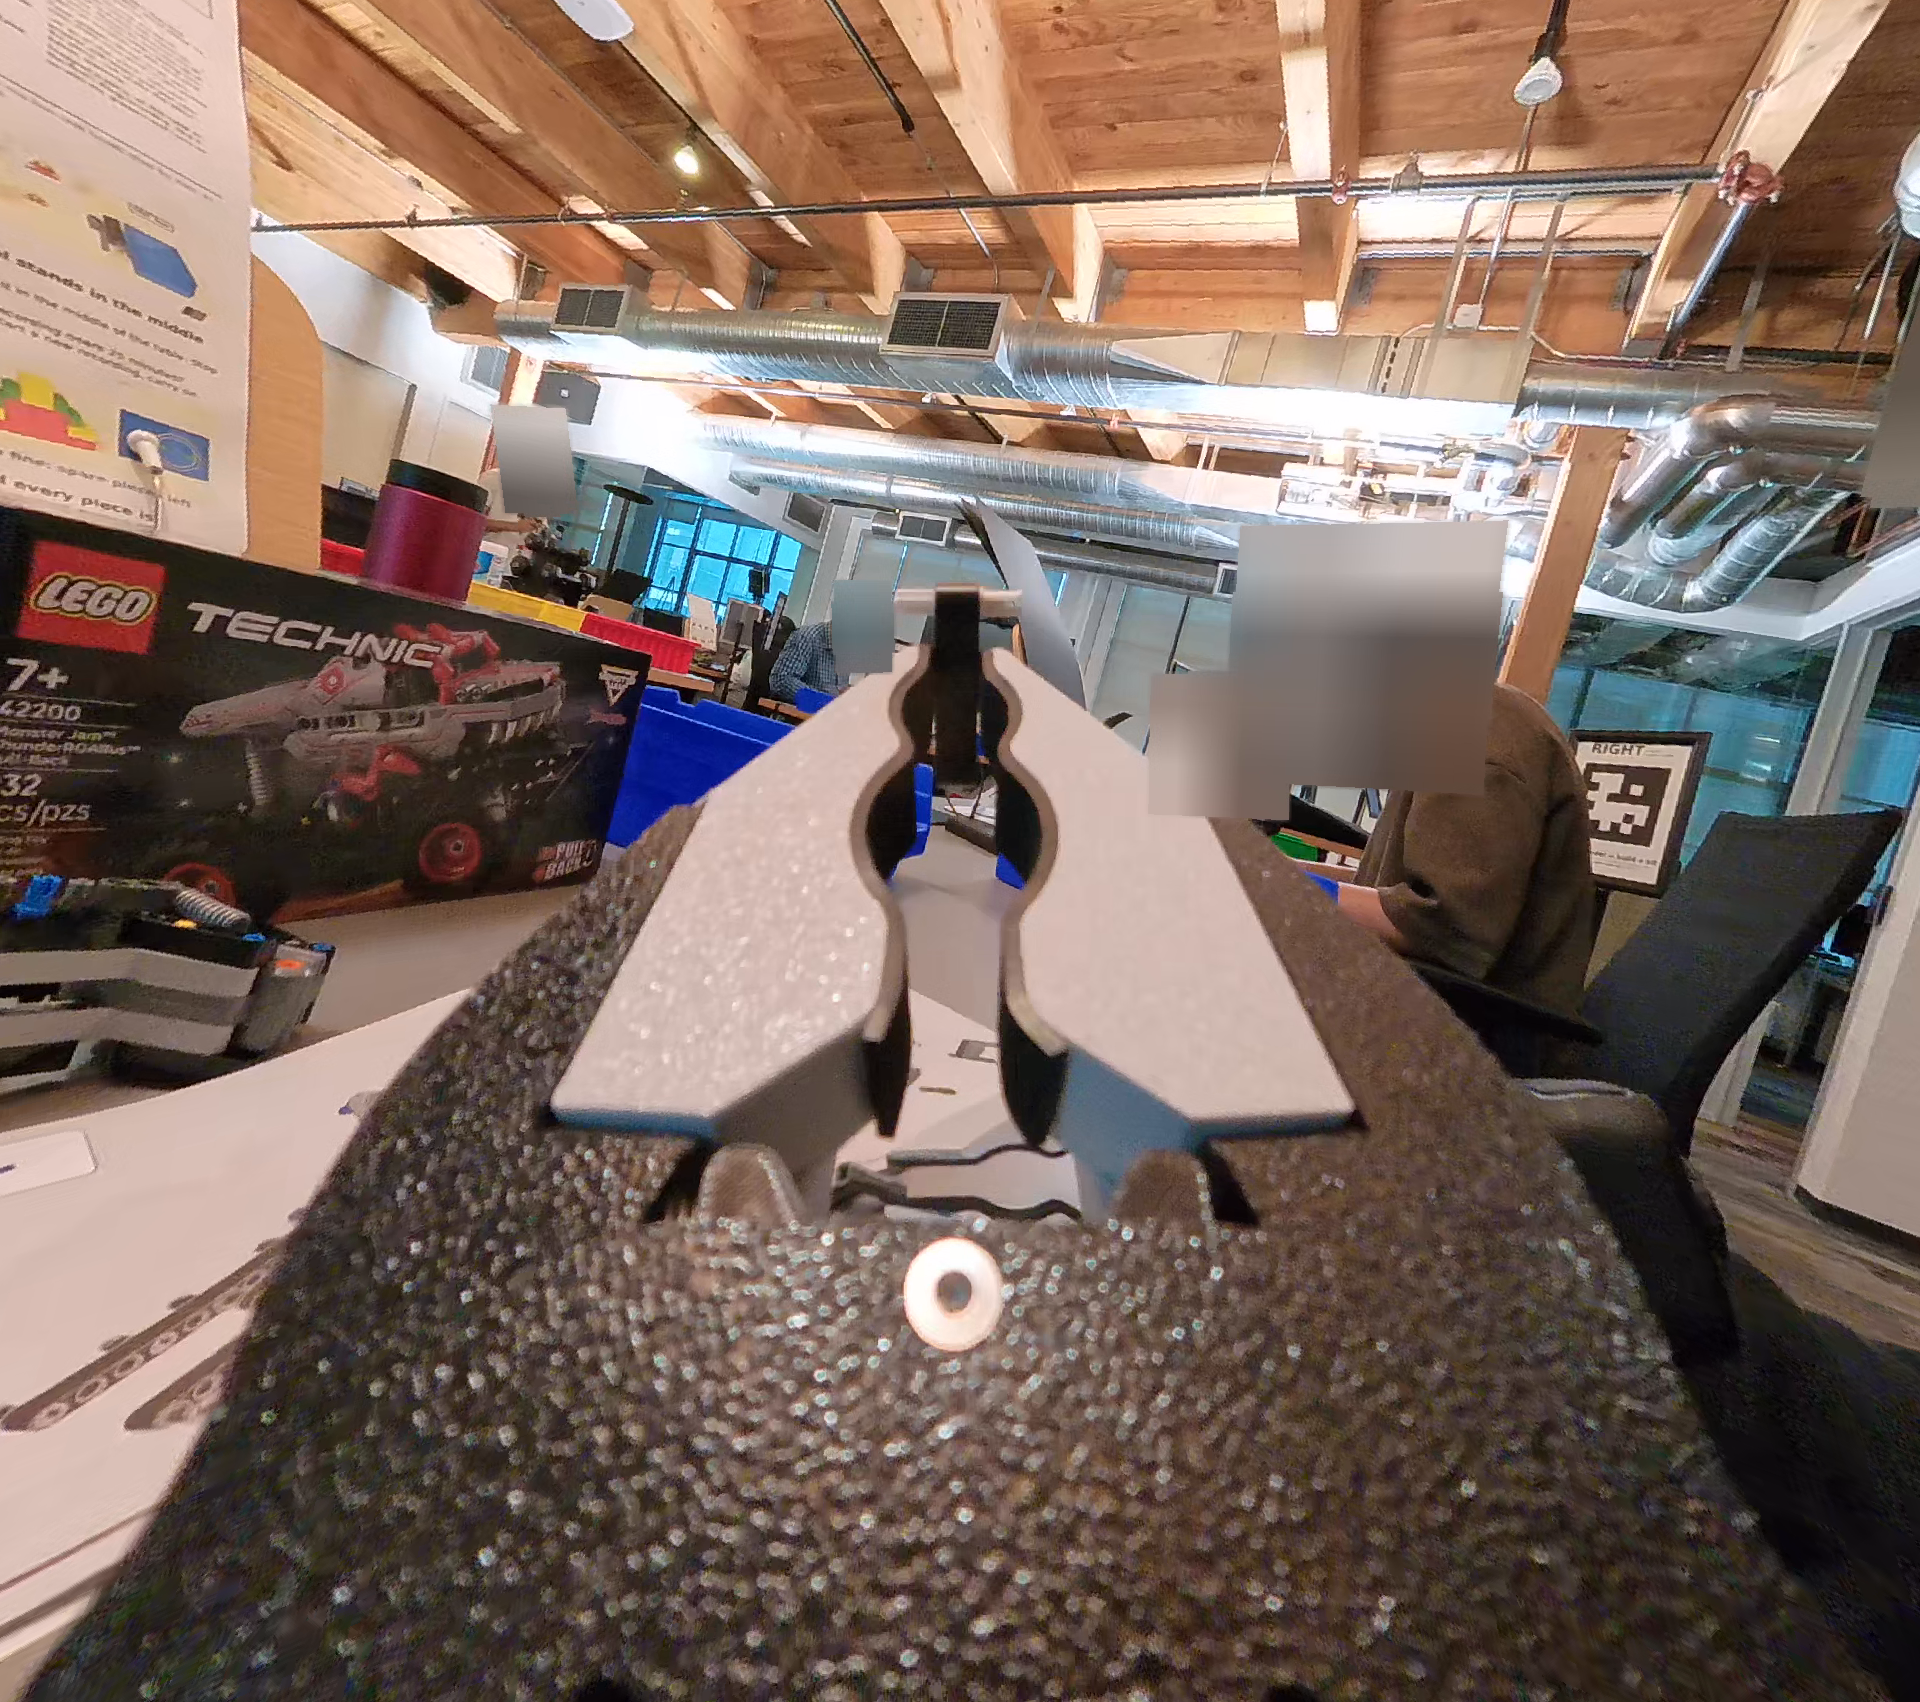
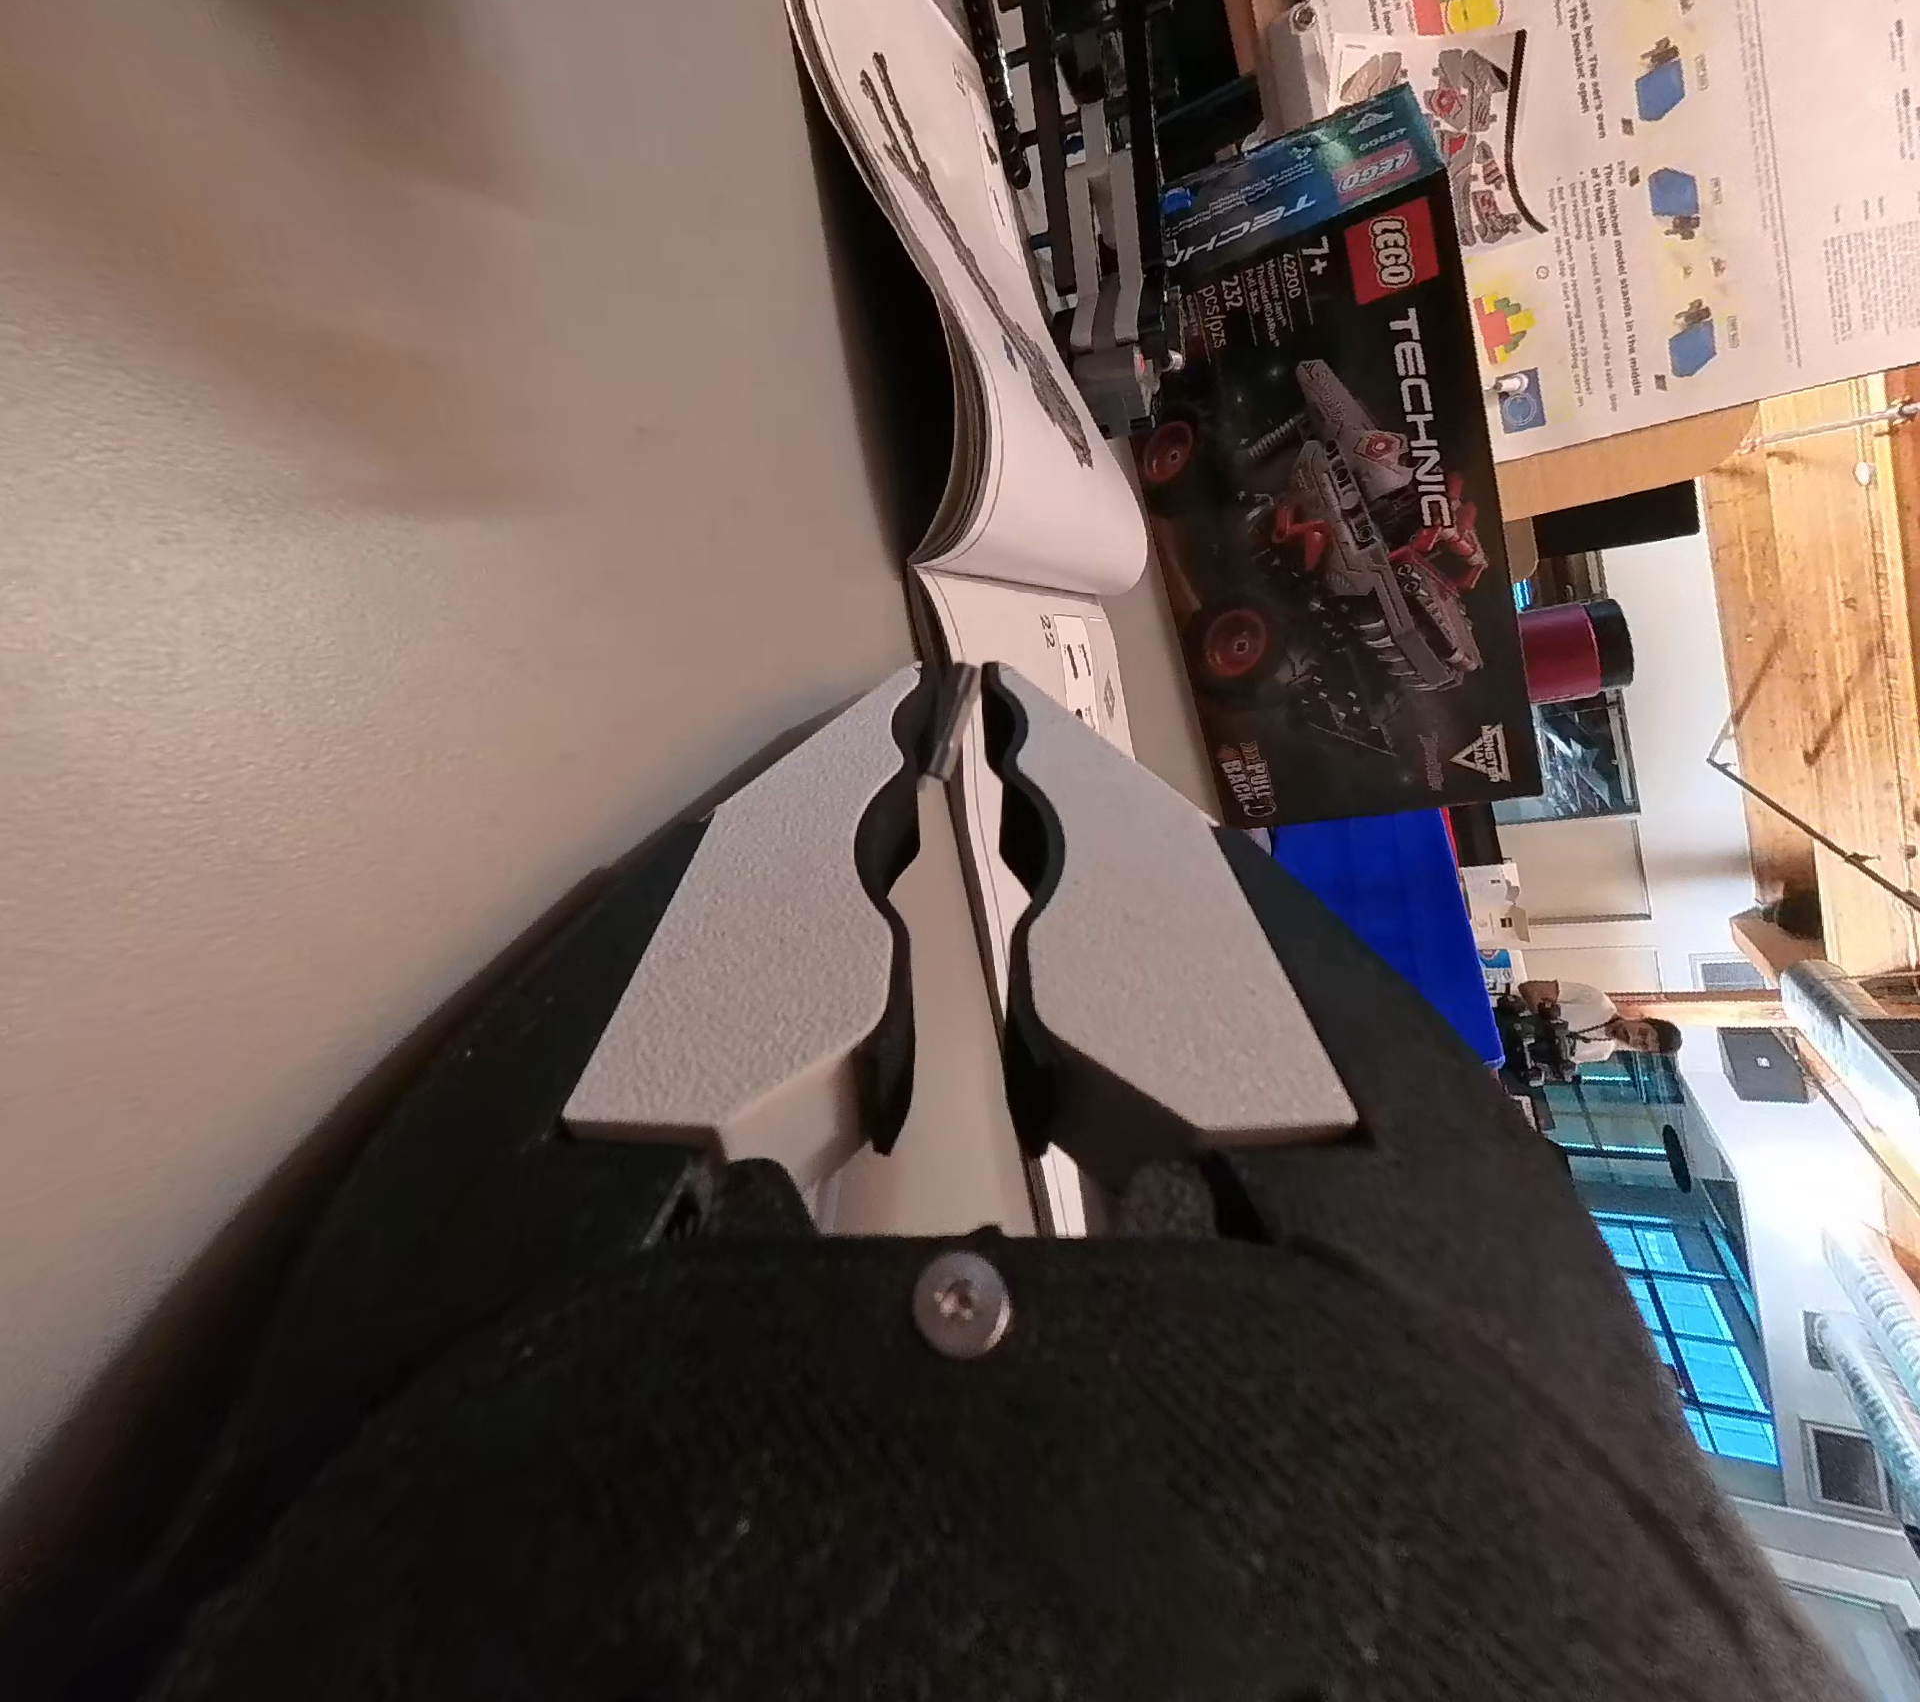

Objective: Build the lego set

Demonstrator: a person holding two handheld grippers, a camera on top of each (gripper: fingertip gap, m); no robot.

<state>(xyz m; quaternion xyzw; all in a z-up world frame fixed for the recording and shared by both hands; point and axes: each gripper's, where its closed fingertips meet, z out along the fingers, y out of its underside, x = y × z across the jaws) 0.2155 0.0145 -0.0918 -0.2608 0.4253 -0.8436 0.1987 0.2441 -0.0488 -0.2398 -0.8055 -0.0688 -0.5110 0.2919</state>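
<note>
My left gripper (image 1: 951, 665) points up and away over the table and is shut on a slim black Lego piece (image 1: 954, 707) with a pale grey part at its far end. My right gripper (image 2: 951, 686), in a view rolled on its side, is shut on a small grey pin (image 2: 948, 730). The partly built grey and black model (image 1: 135, 966) lies at the left of the table, and it also shows in the right wrist view (image 2: 1101, 198). The open instruction booklet (image 1: 156, 1237) lies under the left gripper, and it also shows in the right wrist view (image 2: 997, 364).
The black Lego box (image 1: 312, 738) stands behind the model, also in the right wrist view (image 2: 1403, 509). Blue bins (image 1: 707, 748) and a maroon cylinder (image 1: 421, 546) are behind it. A printed poster (image 1: 114, 198) stands at the left. A person (image 1: 1475, 831) sits across by a chair (image 1: 1714, 977). One gripper's finger ends stand about 15 centimetres off the other's.
</note>
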